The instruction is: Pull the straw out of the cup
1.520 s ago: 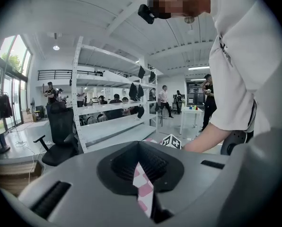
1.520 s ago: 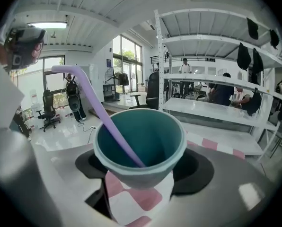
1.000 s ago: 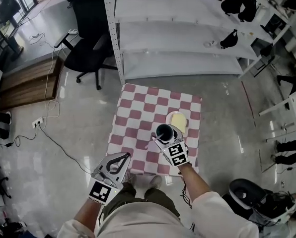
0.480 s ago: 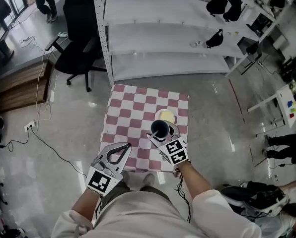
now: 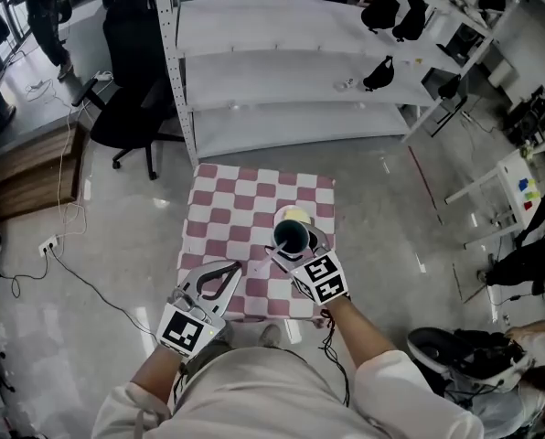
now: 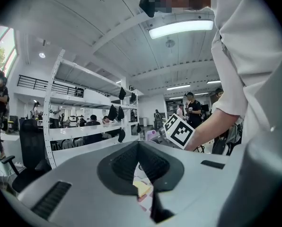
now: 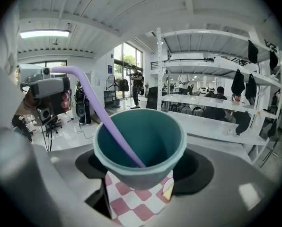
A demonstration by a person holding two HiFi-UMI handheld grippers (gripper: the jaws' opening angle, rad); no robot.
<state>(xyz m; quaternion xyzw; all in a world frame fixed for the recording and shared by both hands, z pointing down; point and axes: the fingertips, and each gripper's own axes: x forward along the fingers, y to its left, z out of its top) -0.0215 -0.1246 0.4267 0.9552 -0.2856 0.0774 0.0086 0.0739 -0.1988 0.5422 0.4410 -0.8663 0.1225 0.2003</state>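
Note:
A teal cup hangs above the pink-and-white checkered table, and my right gripper is shut on its sides. In the right gripper view the cup fills the space between the jaws. A purple straw leans out of it to the upper left, its bent top near the left gripper. In the head view the straw points toward my left gripper, which is shut and holds nothing, just left of the cup. The left gripper view shows its jaws pressed together.
A pale yellow plate lies on the table under the cup. White metal shelving stands behind the table, with an office chair to its left. Cables run over the floor on the left.
My right gripper has lifted the cup higher, so it now hangs over the plate. The left gripper has risen and come nearer the straw. Both jaws stand as before.

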